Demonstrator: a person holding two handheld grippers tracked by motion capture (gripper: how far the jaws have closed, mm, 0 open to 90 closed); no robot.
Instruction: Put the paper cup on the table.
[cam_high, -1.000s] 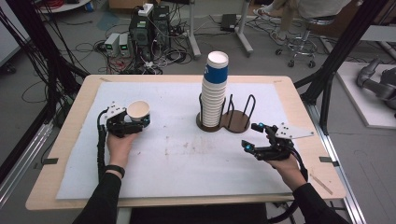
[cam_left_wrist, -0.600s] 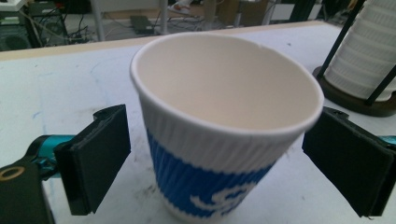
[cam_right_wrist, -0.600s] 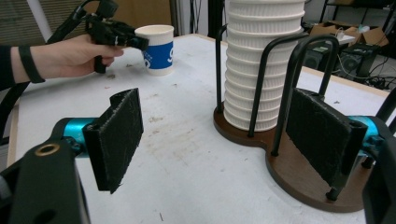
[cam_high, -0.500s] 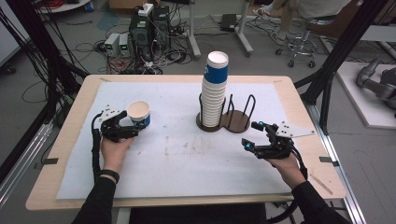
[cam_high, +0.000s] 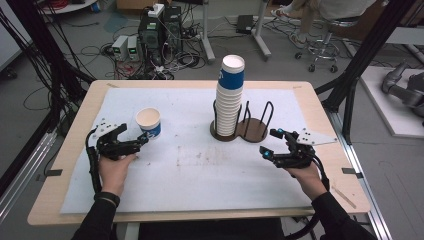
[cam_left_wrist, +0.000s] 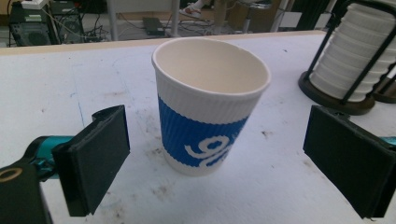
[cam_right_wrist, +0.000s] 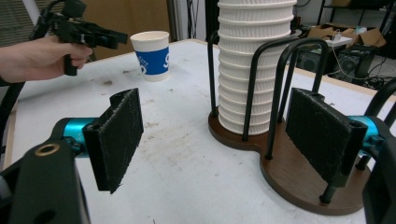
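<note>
Left of centre in the high view, the paper cup (cam_high: 148, 122) stands upright and free between the wide-open left gripper (cam_high: 131, 140) jaws; light and easily crushed, it looks best pinched gently on its ribbed blue band

Item count — one loose paper cup (cam_high: 148, 122) standing on the desk (cam_high: 310, 180); one stack of cups (cam_high: 229, 97) in one two-bay wooden cup holder (cam_high: 252, 131); two grippers — left gripper (cam_high: 131, 142), right gripper (cam_high: 270, 142).
</note>
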